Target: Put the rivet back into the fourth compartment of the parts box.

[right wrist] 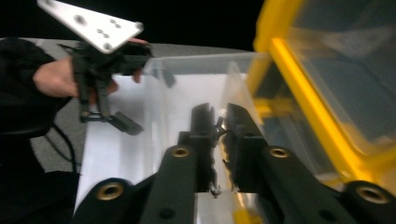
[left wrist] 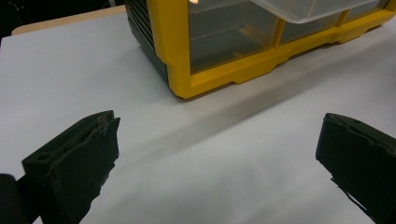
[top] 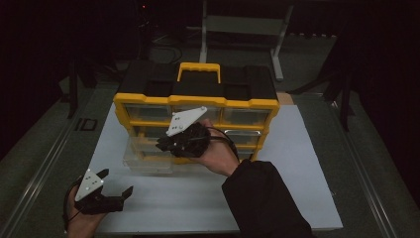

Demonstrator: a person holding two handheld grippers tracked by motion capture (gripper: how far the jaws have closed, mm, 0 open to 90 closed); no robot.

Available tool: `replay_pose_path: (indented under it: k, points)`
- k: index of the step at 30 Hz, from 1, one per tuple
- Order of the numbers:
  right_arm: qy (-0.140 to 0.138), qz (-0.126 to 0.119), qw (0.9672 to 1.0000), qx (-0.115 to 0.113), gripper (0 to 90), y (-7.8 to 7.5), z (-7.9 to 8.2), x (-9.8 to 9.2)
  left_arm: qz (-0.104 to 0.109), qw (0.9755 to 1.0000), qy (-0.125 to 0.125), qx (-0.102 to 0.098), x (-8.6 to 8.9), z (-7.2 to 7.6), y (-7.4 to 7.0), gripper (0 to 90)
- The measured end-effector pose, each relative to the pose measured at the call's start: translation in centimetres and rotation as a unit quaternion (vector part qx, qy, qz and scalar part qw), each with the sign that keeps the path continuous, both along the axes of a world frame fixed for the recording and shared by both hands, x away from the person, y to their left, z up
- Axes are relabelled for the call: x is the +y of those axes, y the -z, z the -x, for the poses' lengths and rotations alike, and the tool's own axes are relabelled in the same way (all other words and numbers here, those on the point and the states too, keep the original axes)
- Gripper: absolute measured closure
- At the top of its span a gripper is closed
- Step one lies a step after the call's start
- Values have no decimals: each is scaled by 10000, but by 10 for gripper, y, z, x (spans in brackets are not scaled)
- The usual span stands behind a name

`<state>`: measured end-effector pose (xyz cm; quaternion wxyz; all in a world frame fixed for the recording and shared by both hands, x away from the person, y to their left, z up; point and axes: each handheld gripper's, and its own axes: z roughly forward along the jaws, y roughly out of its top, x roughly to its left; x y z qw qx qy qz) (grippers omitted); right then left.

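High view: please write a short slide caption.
Right gripper at a pulled-out clear drawer of the yellow organizer; left gripper open nearby.

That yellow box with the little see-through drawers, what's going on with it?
A person is working at a white table with a hand-held gripper in each hand. The right gripper is at the front of the yellow and black organizer, its jaws on either side of the front wall of a clear drawer that sticks out from a lower row; the gap between them is narrow. The left gripper waits near the table's front edge, open and empty.
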<state>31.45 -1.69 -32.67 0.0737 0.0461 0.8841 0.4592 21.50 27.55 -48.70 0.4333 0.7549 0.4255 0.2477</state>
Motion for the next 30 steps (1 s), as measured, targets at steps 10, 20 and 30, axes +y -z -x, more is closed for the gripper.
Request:
replay_pose_path:
  k: [10,20,30]
  points:
    - [240,279,9987,-355,189,6,14,-17,18,10000,-16,-11,0,1,0,2]
    - [660,1030,9916,-430,179,36,25,-71,11,10000,-22,-1,0,0,0,1]
    - [1323,1369,9817,38,181,86,26,-140,0,10000,-20,7,-1,-2,0,2]
